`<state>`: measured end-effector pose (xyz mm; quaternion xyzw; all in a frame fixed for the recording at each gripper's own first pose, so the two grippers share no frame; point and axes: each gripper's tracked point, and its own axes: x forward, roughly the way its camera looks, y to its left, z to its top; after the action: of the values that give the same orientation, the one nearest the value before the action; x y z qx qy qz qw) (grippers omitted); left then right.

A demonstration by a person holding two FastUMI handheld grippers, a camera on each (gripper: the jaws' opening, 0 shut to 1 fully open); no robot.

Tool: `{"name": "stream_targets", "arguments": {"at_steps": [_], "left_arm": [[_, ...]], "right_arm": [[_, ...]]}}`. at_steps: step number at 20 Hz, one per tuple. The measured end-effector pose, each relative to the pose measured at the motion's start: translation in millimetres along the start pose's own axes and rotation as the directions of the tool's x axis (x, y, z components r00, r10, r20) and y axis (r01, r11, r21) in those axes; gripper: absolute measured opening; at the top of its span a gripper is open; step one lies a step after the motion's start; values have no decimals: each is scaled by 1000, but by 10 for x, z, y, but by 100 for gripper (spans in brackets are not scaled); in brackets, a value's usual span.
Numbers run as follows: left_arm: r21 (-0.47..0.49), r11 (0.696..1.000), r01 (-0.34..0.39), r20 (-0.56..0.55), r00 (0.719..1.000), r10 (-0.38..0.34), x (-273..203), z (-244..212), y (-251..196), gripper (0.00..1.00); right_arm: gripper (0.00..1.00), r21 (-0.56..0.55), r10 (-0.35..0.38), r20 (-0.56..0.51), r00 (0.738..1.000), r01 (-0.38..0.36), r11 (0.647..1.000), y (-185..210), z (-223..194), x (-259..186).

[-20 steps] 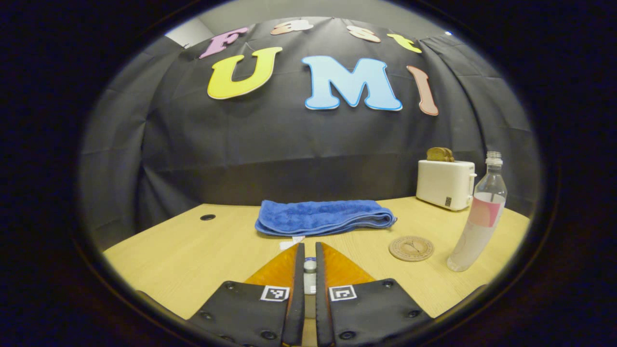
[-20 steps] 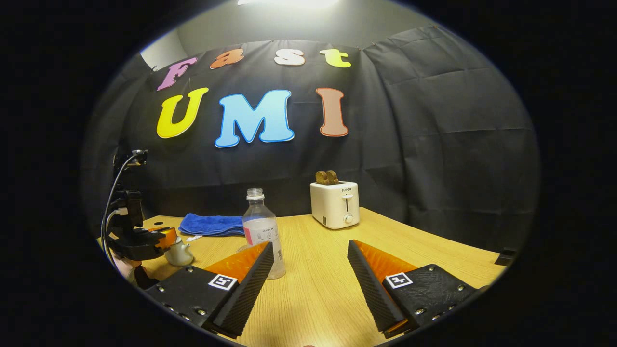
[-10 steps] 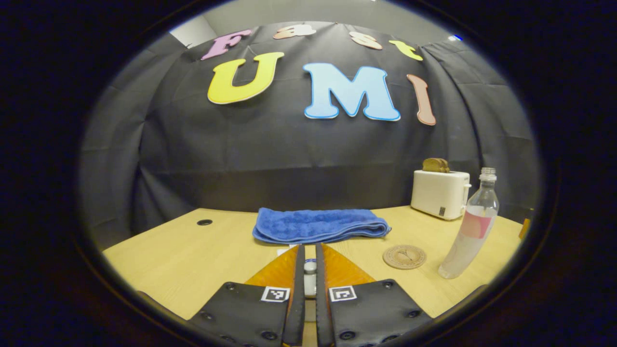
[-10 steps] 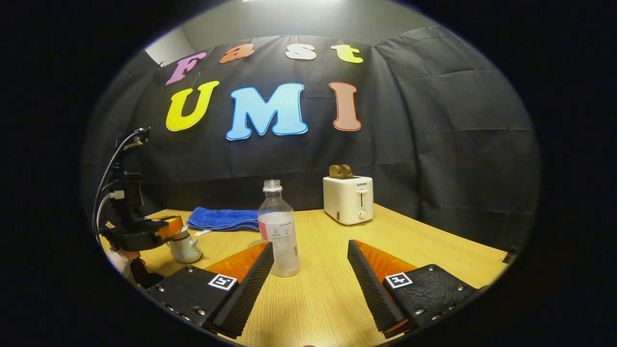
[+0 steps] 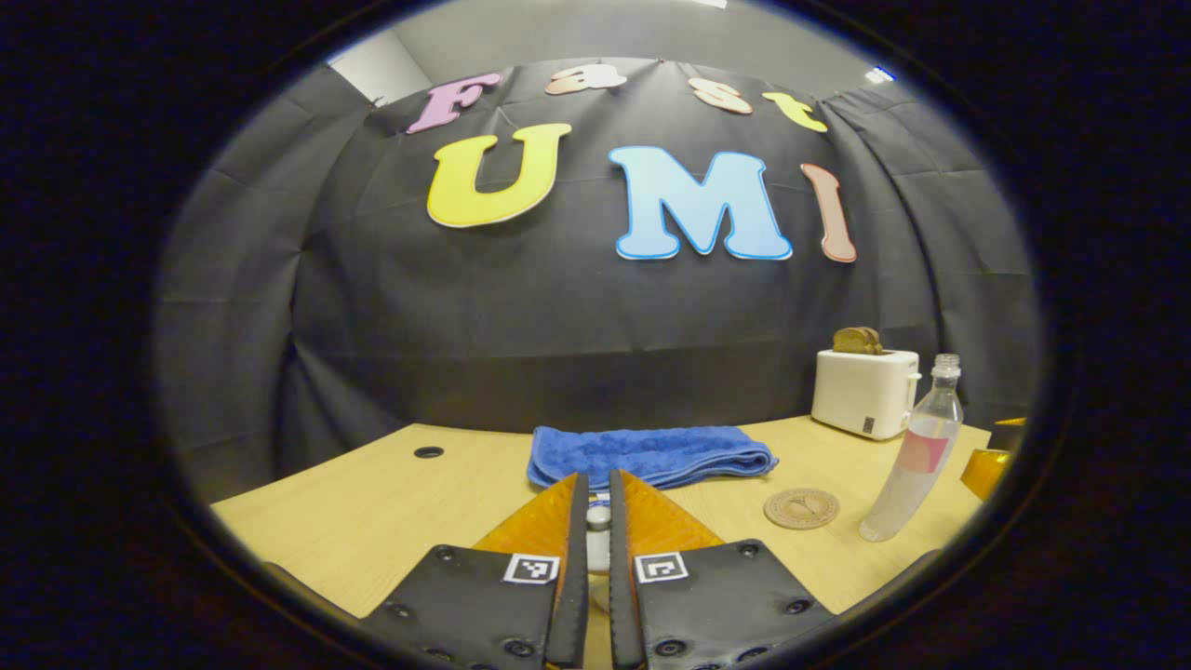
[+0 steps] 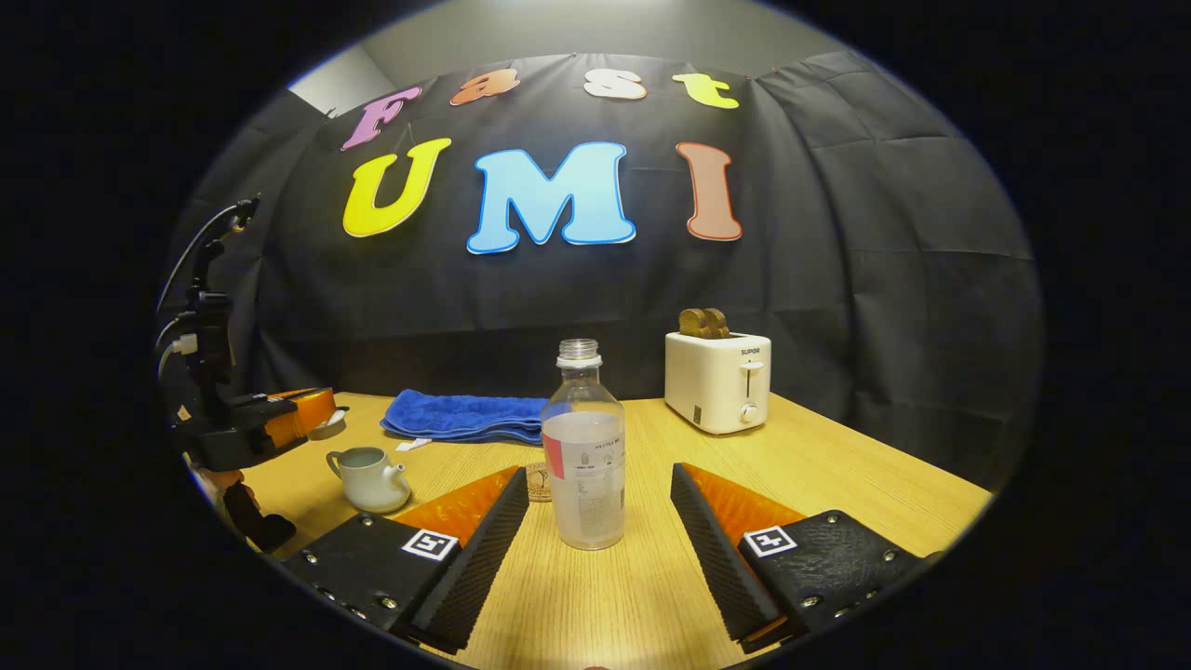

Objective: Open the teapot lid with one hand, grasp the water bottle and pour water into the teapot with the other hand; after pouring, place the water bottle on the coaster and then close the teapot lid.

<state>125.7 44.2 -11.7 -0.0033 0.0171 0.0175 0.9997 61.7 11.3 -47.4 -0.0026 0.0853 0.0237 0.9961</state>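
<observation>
Plastic water bottle (image 6: 583, 447) stood upright between the right gripper's (image 6: 600, 521) spread fingers; left of it, the left gripper (image 6: 312, 421) pinched the lid (image 5: 598, 514) above the open teapot (image 6: 370, 476).

Looking like a lab booth dressed up as a kitchen w/ black cloth (image 6: 884, 279) hanging as the back wall & a plain grey wall showing above it. Household props are sitting on a light wood table (image 6: 837, 465): white toaster (image 6: 717, 381) holding bread, blue towel (image 6: 465, 416), small teapot (image 6: 369, 476), water bottle (image 6: 583, 447).
</observation>
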Motion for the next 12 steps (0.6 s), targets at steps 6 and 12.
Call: {"name": "stream_targets", "arguments": {"at_steps": [6,12], "left_arm": [[-3,998,-64,-12,998,64,-16,-45,326,16],[-8,992,-129,-20,991,129,-33,-87,652,16]], "right_arm": [[96,-63,0,-37,999,-3,998,54,-98,376],[96,-69,-26,-78,997,21,997,34,-261,599]]}}
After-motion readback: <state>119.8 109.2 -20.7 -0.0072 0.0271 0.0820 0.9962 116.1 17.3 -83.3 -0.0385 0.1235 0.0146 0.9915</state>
